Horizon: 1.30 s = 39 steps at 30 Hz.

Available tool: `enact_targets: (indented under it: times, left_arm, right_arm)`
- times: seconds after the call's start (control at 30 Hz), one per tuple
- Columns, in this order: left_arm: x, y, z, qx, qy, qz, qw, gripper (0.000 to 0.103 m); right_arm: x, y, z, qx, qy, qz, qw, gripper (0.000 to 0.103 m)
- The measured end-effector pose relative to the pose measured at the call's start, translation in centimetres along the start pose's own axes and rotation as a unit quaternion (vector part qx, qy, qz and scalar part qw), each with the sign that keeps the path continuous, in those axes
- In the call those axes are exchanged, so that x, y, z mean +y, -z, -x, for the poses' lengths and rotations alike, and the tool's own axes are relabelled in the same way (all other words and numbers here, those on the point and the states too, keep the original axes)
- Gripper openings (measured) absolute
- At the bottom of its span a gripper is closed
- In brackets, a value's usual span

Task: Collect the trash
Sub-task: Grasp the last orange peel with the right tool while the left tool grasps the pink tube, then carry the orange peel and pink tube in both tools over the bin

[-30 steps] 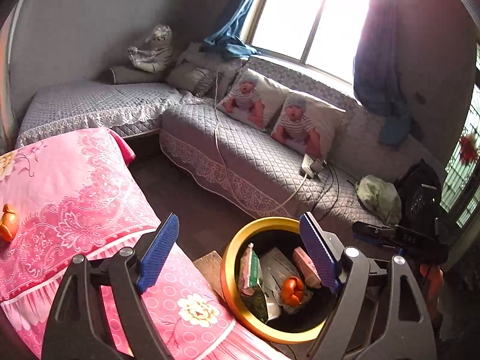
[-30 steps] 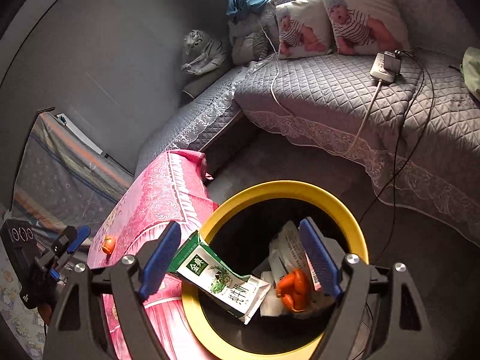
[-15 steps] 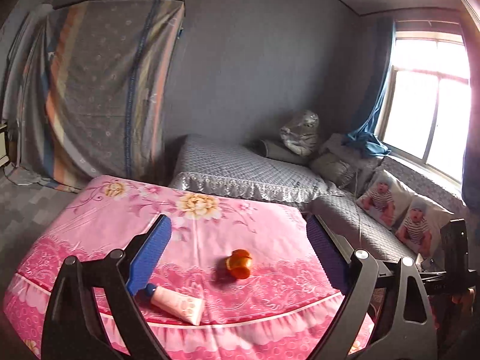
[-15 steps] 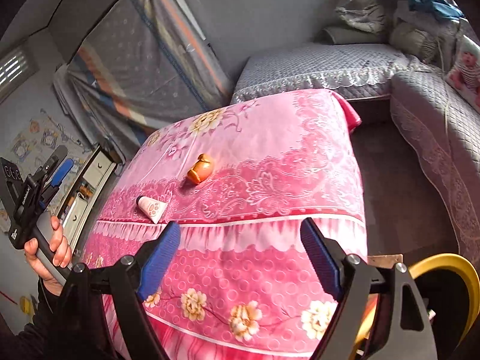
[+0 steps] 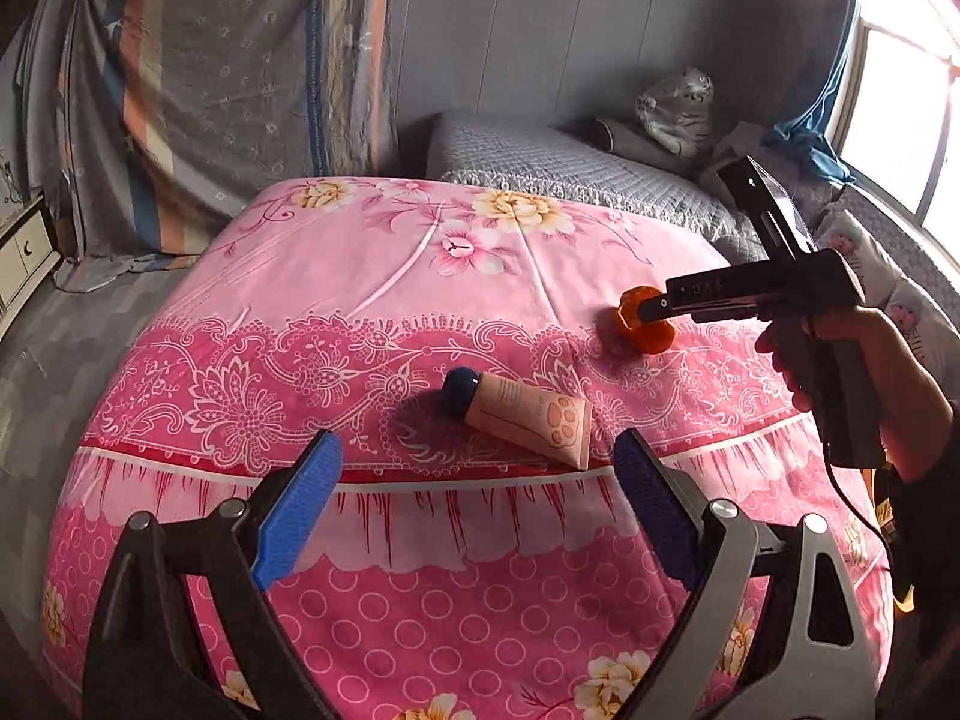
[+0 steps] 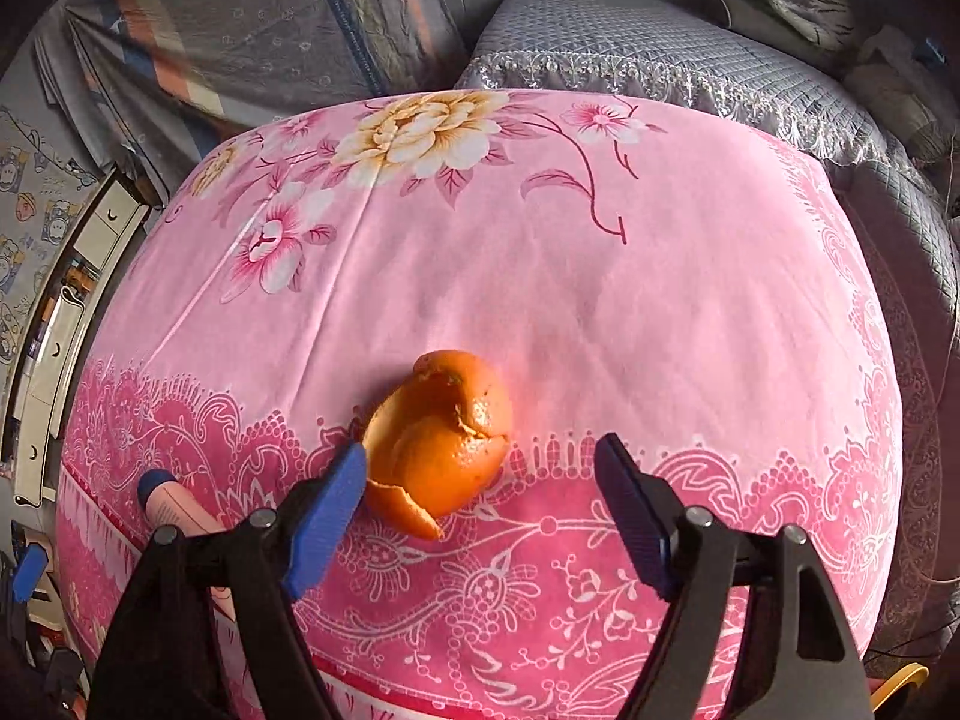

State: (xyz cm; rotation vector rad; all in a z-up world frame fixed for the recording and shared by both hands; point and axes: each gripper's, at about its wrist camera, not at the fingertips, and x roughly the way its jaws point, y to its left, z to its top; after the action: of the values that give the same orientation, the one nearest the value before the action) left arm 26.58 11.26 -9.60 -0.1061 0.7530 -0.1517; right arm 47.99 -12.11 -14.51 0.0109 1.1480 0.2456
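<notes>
An orange peel (image 6: 441, 444) lies on the pink floral bedspread (image 6: 540, 240). My right gripper (image 6: 480, 498) is open, just in front of the peel, with its left finger close to the peel's left edge. The peel also shows in the left wrist view (image 5: 645, 330), partly behind the right gripper's body. A pink tube with a paw print and dark blue cap (image 5: 522, 414) lies on the bedspread just ahead of my left gripper (image 5: 477, 504), which is open and empty. The tube's cap end shows in the right wrist view (image 6: 168, 495).
A grey quilted sofa (image 5: 570, 162) runs behind the bed with a plush tiger (image 5: 678, 111) on it. A striped cloth (image 5: 210, 60) hangs on the back wall. A white cabinet (image 5: 21, 246) stands at the left. A window (image 5: 906, 120) is at the right.
Both grippers have swung away from the yellow-rimmed trash bin to the bed and moved in closer. The right gripper now sits at the orange peel, the left in front of the tube.
</notes>
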Motion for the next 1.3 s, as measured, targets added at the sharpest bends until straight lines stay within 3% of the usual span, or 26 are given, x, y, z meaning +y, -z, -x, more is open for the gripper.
enact_targets:
  times: [0.07,0.13,0.2,0.37,0.53,0.77,0.83,0.87,1.0,1.1,1.3]
  left_arm:
    - [-0.1,0.1,-1.2,0.02,0.004,0.0,0.9998,0.087]
    - [-0.4,0.2,-2.4,0.038,0.008,0.002,0.9993,0.087]
    - [-0.7,0.0,-3.6,0.058,0.005,0.008,0.9983,0.087]
    - [0.4,-1.5,-6.2,0.099,0.018,0.081,0.9917,0.087]
    - [1.9,-2.8,-8.9,0.129,0.03,0.17,0.9765,0.082]
    - [1.7,-2.9,-11.9,0.152,-0.004,0.195,0.969,0.071]
    - [1.5,-2.9,-12.3,0.152,-0.022,0.19,0.9698,0.066]
    - [1.4,-3.0,-12.4,0.148,-0.025,0.188,0.9706,0.055]
    - [1.2,-3.4,-12.0,0.124,-0.032,0.19,0.9735,0.044]
    - [1.1,-3.7,-10.9,0.099,-0.028,0.187,0.9768,0.039]
    - [-1.3,-4.3,-6.2,0.025,-0.019,0.128,0.9913,0.034]
  right_arm:
    - [0.5,-0.2,-0.8,0.008,-0.009,0.002,1.0,0.06]
    - [0.9,-0.2,-1.2,0.013,-0.015,0.009,1.0,0.036]
    - [1.2,0.0,-1.0,0.01,-0.015,0.018,1.0,0.026]
    - [1.2,0.9,0.8,-0.008,-0.057,0.033,0.998,0.024]
    - [0.7,2.0,4.2,-0.035,-0.102,0.037,0.993,0.025]
    - [0.5,3.6,7.9,-0.061,-0.138,0.057,0.987,0.025]
    - [0.3,3.9,8.6,-0.067,-0.143,0.058,0.986,0.025]
    - [0.2,4.0,8.9,-0.069,-0.146,0.057,0.985,0.025]
    - [-0.3,4.4,9.8,-0.073,-0.161,0.047,0.983,0.025]
    - [-0.8,4.8,10.5,-0.073,-0.167,0.038,0.982,0.025]
    - [-2.7,5.9,14.1,-0.095,-0.165,0.03,0.981,0.025]
